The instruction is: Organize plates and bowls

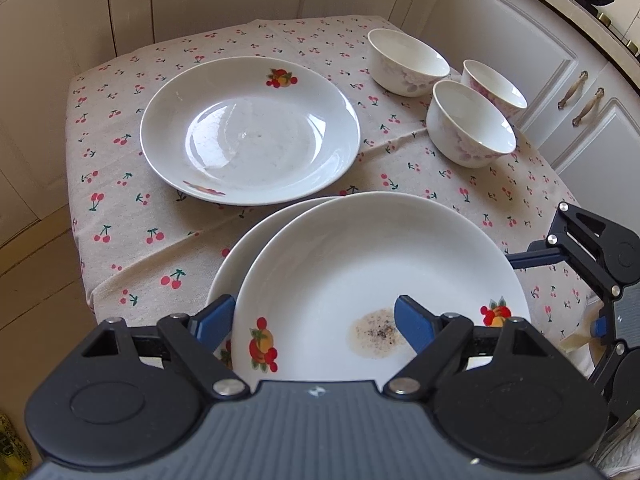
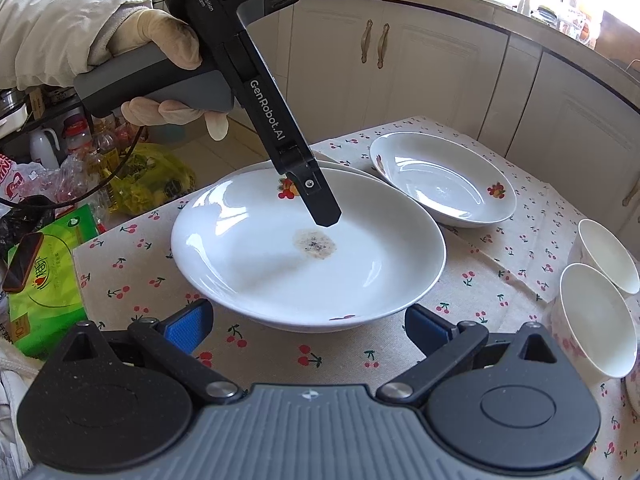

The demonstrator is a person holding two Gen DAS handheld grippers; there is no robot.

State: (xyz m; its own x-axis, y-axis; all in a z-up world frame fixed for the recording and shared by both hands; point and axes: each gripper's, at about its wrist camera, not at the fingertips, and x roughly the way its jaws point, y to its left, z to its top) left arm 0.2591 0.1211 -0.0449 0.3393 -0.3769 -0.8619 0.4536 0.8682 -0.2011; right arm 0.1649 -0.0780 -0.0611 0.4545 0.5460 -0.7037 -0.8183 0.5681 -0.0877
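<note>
White top plate [image 1: 360, 264], fruit-printed and stained brown, sits between the left gripper [image 1: 314, 322]'s spread jaws; right gripper [image 2: 308, 330] jaws spread.

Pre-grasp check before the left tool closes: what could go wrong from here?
The stained white ceramic plate sits offset on a second white plate; pinching its rim with the open left tool may tip or slide it.
The brown speckled residue lies beside one blue finger pad, so it may smear.
The open right tool hovers at the plate's opposite edge; the tools could clash.
</note>
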